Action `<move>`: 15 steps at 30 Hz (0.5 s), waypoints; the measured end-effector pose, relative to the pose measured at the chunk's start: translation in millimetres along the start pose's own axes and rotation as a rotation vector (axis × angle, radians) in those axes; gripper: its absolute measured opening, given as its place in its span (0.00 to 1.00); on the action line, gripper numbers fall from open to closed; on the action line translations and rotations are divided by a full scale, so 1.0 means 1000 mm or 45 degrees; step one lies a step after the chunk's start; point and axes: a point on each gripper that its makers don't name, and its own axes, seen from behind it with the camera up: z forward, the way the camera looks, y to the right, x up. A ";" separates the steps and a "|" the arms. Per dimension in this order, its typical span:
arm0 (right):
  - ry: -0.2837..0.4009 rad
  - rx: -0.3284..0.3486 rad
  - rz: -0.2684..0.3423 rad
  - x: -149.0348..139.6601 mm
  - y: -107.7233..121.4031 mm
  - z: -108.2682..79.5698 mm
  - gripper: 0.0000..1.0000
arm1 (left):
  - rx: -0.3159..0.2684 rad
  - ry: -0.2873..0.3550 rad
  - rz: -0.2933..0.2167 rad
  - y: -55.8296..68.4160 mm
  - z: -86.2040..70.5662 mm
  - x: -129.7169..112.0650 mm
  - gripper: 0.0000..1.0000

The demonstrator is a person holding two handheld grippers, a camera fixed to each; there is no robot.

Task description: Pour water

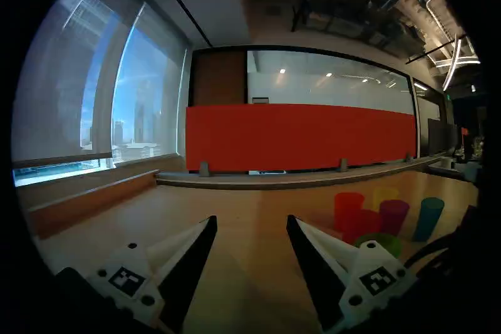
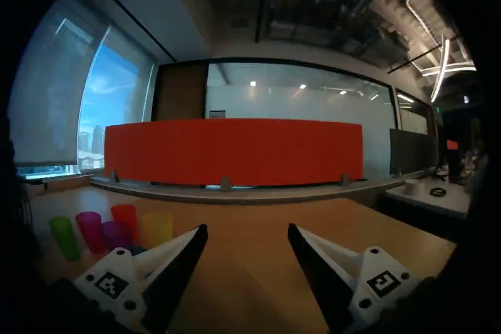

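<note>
Several translucent plastic cups stand in a cluster on the wooden table [image 1: 250, 208]. In the left gripper view they sit at the right: an orange cup [image 1: 347, 207], a yellow cup [image 1: 384, 196], a magenta cup [image 1: 394, 215], a teal cup [image 1: 429, 217], and a green one [image 1: 383, 243] lowest. My left gripper [image 1: 252, 226] is open and empty, to the left of them. In the right gripper view the cups are at the left: a green cup [image 2: 64, 237], magenta cup [image 2: 91, 230], orange cup [image 2: 126, 218], yellow cup [image 2: 156, 229]. My right gripper [image 2: 247, 234] is open and empty, right of them.
A long red divider panel [image 1: 300, 136] runs along the table's far edge, with a glass wall behind it. Large windows [image 1: 94, 102] line the left side. A second desk with a monitor [image 2: 410, 152] stands at the far right.
</note>
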 end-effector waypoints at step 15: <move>-0.018 -0.003 0.003 -0.007 0.003 0.001 0.99 | 0.000 0.000 0.000 -0.001 0.000 0.000 0.82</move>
